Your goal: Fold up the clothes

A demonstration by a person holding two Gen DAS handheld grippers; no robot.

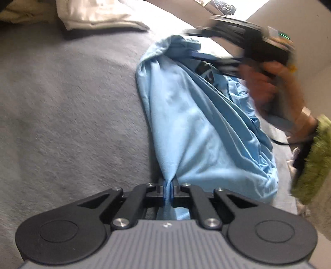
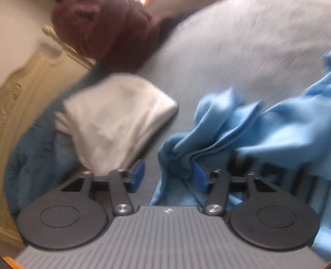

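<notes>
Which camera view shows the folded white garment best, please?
The right wrist view: the folded white garment lies whole, though blurred, on the grey bed. The left wrist view catches only part of it at the top edge.

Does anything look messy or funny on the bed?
Yes. The light blue shirt is bunched and twisted instead of lying flat, one end pinched in the left gripper. The folded white cloth nearby looks neat.
</notes>
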